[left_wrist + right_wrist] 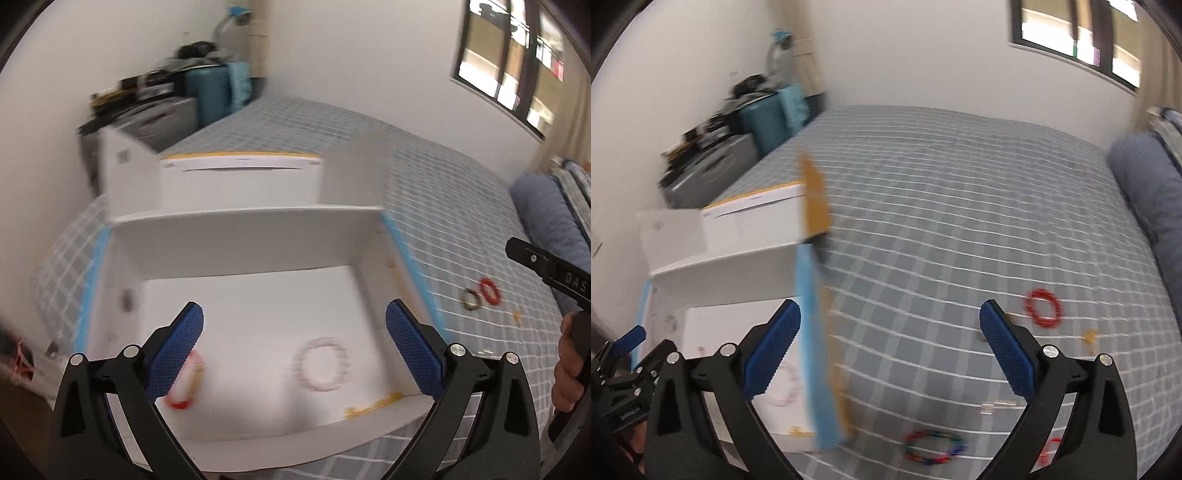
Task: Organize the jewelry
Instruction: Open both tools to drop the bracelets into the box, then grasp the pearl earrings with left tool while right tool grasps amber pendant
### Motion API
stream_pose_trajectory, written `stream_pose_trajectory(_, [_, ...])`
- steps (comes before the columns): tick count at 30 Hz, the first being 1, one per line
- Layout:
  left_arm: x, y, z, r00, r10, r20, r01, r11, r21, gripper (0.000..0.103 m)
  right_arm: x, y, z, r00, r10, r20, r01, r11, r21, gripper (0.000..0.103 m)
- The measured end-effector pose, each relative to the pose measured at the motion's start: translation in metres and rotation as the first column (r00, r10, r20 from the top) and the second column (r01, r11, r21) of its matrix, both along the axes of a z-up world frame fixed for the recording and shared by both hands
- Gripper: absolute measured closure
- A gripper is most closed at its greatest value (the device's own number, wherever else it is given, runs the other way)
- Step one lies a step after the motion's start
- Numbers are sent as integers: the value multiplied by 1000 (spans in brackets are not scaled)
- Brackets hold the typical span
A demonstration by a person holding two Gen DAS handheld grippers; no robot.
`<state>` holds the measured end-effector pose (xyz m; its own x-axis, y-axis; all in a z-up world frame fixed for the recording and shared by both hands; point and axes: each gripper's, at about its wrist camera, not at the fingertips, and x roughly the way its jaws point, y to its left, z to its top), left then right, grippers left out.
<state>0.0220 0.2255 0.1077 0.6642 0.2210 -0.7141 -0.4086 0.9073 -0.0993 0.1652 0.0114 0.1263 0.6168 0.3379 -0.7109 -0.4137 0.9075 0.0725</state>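
An open white box stands on the checked bed. My left gripper hangs open above its inside, nothing between the blue pads. On the box floor lie a pale pink bead bracelet, a red-and-white bracelet partly behind the left finger, and a yellow piece. My right gripper is open over the bedspread just right of the box wall. On the cover lie a red bracelet, a multicoloured bracelet, a small gold piece and a brown bracelet.
The bed runs back to a white wall with a window. A blue-grey pillow roll lies along the right side. Suitcases and clutter stand at the far left. A hand holds the right gripper's handle.
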Motion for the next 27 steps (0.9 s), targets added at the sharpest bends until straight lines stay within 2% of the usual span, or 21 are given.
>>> stream_pose_trajectory(6, [48,-70,-3,988,-152,-33,152,988,-5,6,25,-75,1,994,-109,-15,109,994,-8,9])
stream_pose_trajectory(14, [82,-143,-8,964,-262,-34,262,965,-2,6,42,-149,-13,974,-227,-18,226,973,-50,9])
stream_pose_trajectory(17, [98,-180,-20,955,-291,-57,293,955,41,6,42,-167,-18,964,-267,7,267,960,-88,9])
stream_pose_trajectory(19, [107,-199,-29,941,-330,-75,334,942,34,6,45,-180,-25,959,-283,16,283,952,-113,9])
stream_pose_trajectory(27, [133,-260,-81,892,-424,-159,431,902,11,6,71,-219,-62,951,-297,-81,284,949,-140,9])
